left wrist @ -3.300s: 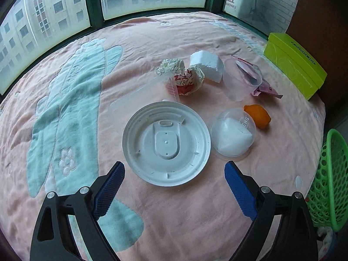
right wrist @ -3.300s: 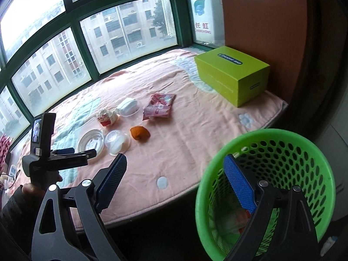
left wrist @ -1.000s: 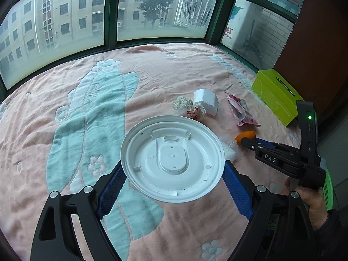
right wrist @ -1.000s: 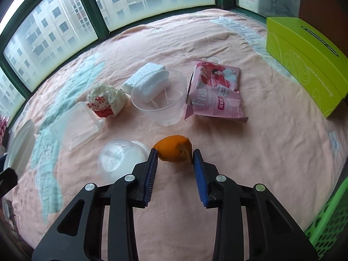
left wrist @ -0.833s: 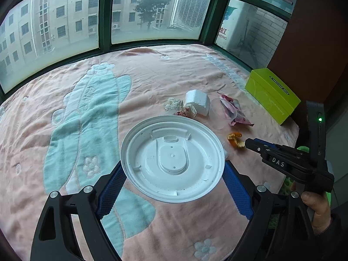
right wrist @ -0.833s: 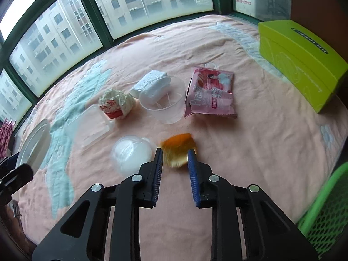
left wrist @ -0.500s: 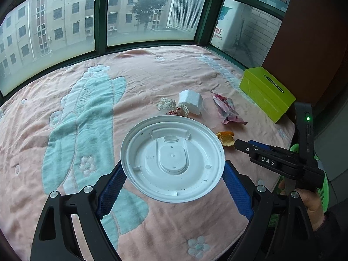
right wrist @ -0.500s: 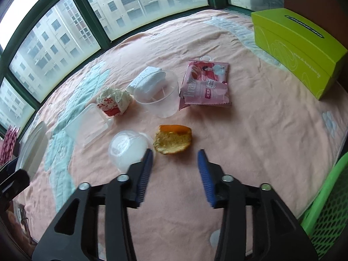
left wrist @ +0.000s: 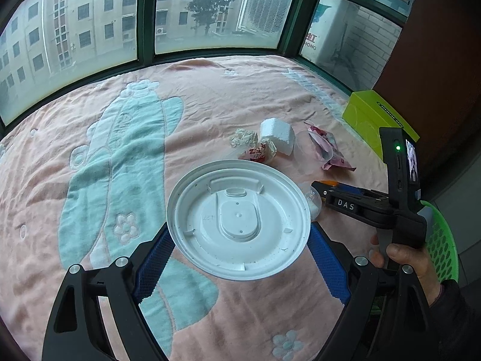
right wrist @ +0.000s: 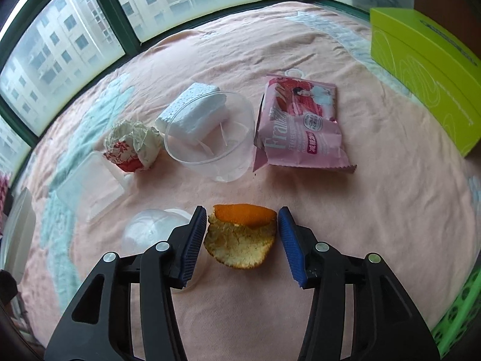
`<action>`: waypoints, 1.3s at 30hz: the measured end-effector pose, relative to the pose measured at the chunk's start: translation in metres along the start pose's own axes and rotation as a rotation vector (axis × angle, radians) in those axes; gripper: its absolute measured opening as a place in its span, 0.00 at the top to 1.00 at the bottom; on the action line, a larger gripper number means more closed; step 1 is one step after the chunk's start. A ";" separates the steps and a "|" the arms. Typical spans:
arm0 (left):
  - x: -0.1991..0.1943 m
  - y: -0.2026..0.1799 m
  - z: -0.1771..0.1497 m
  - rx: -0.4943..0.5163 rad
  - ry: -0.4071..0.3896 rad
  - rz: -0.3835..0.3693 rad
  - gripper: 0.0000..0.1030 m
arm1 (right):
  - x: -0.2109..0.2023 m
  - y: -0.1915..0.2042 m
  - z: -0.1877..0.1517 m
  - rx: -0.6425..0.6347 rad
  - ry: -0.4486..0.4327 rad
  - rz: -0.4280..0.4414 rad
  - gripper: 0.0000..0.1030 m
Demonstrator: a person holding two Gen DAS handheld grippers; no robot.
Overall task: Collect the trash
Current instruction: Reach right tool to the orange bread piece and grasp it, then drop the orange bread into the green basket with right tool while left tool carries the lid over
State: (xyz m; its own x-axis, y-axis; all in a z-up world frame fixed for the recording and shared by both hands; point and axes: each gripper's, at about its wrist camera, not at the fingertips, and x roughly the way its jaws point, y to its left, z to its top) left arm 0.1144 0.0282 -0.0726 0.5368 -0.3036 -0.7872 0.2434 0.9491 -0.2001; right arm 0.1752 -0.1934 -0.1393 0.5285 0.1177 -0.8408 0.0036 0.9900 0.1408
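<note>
My left gripper [left wrist: 237, 234] is shut on a round white plastic lid [left wrist: 237, 219], held flat above the pink blanket [left wrist: 210, 96]. A piece of orange peel [right wrist: 240, 240] lies on the blanket, pith side up, between the blue pads of my right gripper [right wrist: 242, 219]. The jaws stand apart on either side of the peel with a small gap at each pad, so it is not gripped. In the left wrist view the right gripper [left wrist: 318, 185] reaches in from the right in a person's hand [left wrist: 405, 255].
Beyond the peel lie a clear cup [right wrist: 210, 144], a foam block [right wrist: 186, 114], a pink snack wrapper [right wrist: 297, 132], crumpled paper [right wrist: 132, 147], a clear box [right wrist: 90, 192] and a domed clear lid [right wrist: 150, 231]. A lime box [right wrist: 427, 54] stands far right. A green basket [left wrist: 439, 240] is off the bed's edge.
The right jaws went from pinching the peel to standing apart. The peel dropped onto the blanket, and the gripper came down around it. The left gripper kept hold of the lid.
</note>
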 end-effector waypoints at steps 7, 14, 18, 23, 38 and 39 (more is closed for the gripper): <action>-0.001 -0.003 0.000 -0.001 -0.002 -0.012 0.18 | -0.002 0.005 -0.008 -0.056 -0.022 -0.047 0.57; -0.010 -0.014 0.000 0.016 -0.021 -0.028 0.18 | -0.030 -0.005 -0.017 -0.001 -0.062 -0.017 0.64; -0.015 -0.025 -0.001 0.035 -0.032 -0.046 0.18 | -0.057 -0.013 -0.028 0.039 -0.091 0.014 0.64; -0.021 -0.044 -0.003 0.062 -0.042 -0.079 0.18 | -0.103 -0.023 -0.043 0.056 -0.158 0.015 0.65; -0.023 -0.162 -0.014 0.268 -0.023 -0.247 0.18 | -0.211 -0.119 -0.138 0.256 -0.224 -0.162 0.64; -0.023 -0.172 -0.015 0.283 -0.020 -0.260 0.18 | -0.213 -0.127 -0.144 0.274 -0.221 -0.175 0.64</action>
State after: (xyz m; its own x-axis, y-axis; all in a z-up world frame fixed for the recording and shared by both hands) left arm 0.0481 -0.1266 -0.0292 0.4428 -0.5357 -0.7190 0.5855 0.7801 -0.2206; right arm -0.0603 -0.3327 -0.0530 0.6696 -0.1003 -0.7359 0.3208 0.9327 0.1647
